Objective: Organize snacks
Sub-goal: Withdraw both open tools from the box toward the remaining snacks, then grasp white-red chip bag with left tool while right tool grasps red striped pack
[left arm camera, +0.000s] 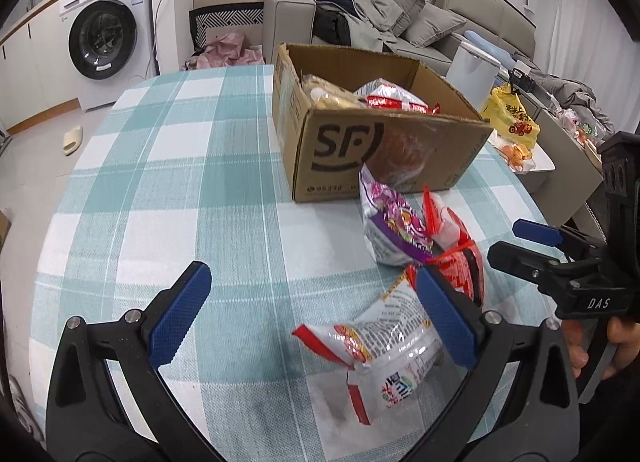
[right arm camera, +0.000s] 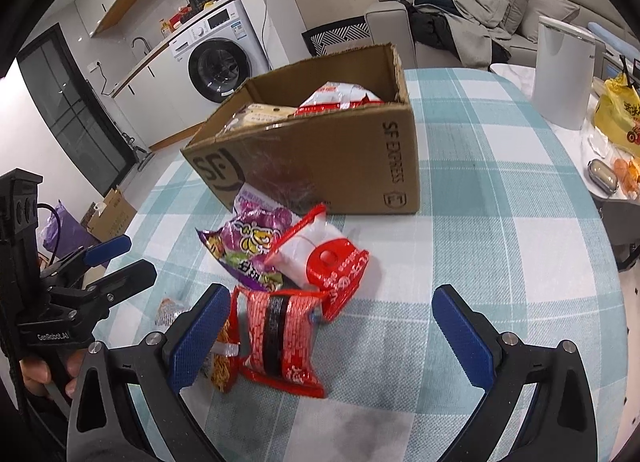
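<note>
Left wrist: both claws [left arm camera: 314, 318] [right arm camera: 328, 336] spread apart over snack packets [right arm camera: 280, 326] beside cardboard box [left arm camera: 360, 154].

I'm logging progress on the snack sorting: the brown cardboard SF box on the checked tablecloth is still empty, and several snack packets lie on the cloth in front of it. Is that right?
Not quite. The brown cardboard SF box is not empty: both wrist views show a red-and-white snack packet and a pale yellow packet inside. The rest holds: several packets, including the purple snack bag, lie on the checked tablecloth in front.
</note>
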`<state>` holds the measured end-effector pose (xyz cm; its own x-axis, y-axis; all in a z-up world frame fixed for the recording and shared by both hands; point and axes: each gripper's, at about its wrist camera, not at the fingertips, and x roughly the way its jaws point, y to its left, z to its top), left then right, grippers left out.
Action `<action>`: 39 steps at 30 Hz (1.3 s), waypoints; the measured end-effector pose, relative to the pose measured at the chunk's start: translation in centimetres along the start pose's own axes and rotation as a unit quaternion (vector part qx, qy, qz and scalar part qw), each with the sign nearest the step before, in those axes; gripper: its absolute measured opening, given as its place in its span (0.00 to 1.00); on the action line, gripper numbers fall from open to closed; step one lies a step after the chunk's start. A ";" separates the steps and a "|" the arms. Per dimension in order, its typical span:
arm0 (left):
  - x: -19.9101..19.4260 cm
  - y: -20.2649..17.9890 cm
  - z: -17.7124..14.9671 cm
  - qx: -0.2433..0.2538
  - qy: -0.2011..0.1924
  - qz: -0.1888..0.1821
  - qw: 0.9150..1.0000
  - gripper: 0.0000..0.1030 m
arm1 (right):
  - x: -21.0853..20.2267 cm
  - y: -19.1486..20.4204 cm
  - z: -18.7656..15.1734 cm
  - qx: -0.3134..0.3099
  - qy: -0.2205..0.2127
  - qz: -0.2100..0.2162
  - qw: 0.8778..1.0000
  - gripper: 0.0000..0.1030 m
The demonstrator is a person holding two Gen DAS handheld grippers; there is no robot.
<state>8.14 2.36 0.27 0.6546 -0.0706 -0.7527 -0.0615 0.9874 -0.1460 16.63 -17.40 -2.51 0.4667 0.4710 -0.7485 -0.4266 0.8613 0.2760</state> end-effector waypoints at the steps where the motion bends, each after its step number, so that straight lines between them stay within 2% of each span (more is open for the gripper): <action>1: 0.1 0.0 -0.3 -0.001 0.004 -0.001 1.000 0.99 | 0.2 0.0 -0.2 -0.002 0.003 0.000 1.000 1.00; 19: 1.2 -1.7 -2.9 0.001 0.049 -0.019 0.999 0.99 | 1.9 0.9 -1.9 -0.015 0.032 0.007 0.999 1.00; 24: 1.7 -1.9 -3.4 -0.005 0.065 -0.035 0.997 0.99 | 2.4 0.9 -2.0 -0.013 0.042 0.011 0.999 1.00; 27: 2.1 -2.0 -3.6 -0.010 0.072 -0.038 0.997 0.99 | 2.9 0.8 -2.0 -0.007 0.048 0.010 0.999 0.97; 30: 2.6 -2.1 -3.6 -0.014 0.079 -0.043 0.996 0.99 | 3.1 0.7 -2.0 -0.005 0.051 0.012 0.999 0.87; 39: 4.4 -3.0 -3.9 -0.005 0.107 -0.046 0.993 0.99 | 3.1 0.9 -2.3 -0.022 0.051 0.000 0.998 0.87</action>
<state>8.29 -1.46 -5.07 0.4830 -0.1903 -0.8547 -0.0176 0.9738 -0.2268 15.96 -15.56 -5.97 0.3870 0.4464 -0.8068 -0.4613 0.8513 0.2498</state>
